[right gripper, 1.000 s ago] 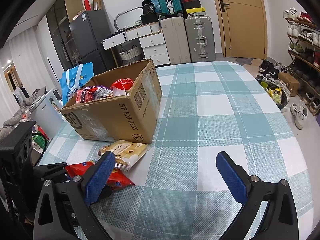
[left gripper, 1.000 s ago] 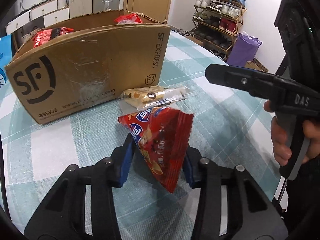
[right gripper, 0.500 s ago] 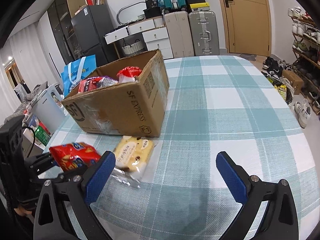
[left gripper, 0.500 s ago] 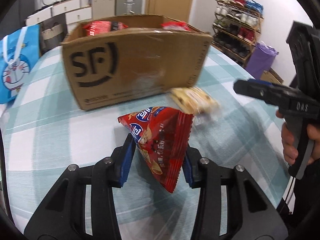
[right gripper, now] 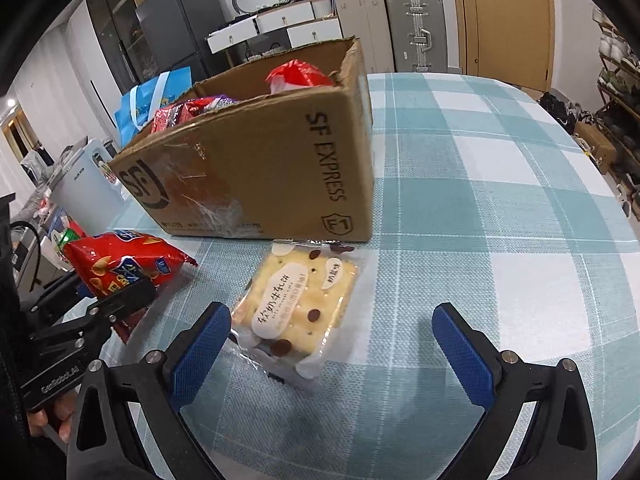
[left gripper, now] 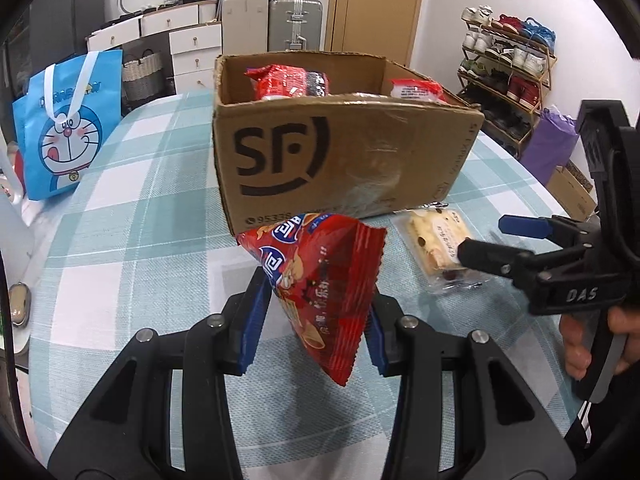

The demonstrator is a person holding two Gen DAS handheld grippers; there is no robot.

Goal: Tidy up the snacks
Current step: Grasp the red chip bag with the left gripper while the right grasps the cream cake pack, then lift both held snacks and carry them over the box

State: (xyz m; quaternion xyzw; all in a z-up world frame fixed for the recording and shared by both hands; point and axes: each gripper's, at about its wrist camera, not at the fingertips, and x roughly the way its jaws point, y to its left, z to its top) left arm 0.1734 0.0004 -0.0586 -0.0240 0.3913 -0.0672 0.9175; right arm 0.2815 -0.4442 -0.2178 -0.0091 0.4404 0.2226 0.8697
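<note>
My left gripper (left gripper: pixel 314 320) is shut on a red snack bag (left gripper: pixel 320 276), held above the checked tablecloth just in front of the brown SF cardboard box (left gripper: pixel 344 160). The box holds several red snack packs (left gripper: pixel 288 82). In the right wrist view the same red snack bag (right gripper: pixel 120 266) hangs at the left in the left gripper (right gripper: pixel 116 304). My right gripper (right gripper: pixel 332 344) is open, its blue pads either side of a clear-wrapped yellow cake (right gripper: pixel 298 300) lying on the table by the box's corner, not touching it. The cake (left gripper: pixel 436 246) also shows beside the right gripper (left gripper: pixel 492 240).
A blue cartoon bag (left gripper: pixel 66 120) stands at the table's left edge. Suitcases (left gripper: pixel 294 20), white drawers and a door are behind the box; a shoe rack (left gripper: pixel 508 76) and a purple bag (left gripper: pixel 554 152) stand at the right. The checked tablecloth (right gripper: pixel 500 200) stretches to the right of the box.
My left gripper has carried the red bag leftward across the box's front, now facing its SF logo side. My right gripper has come down and closer over the wrapped cake.
</note>
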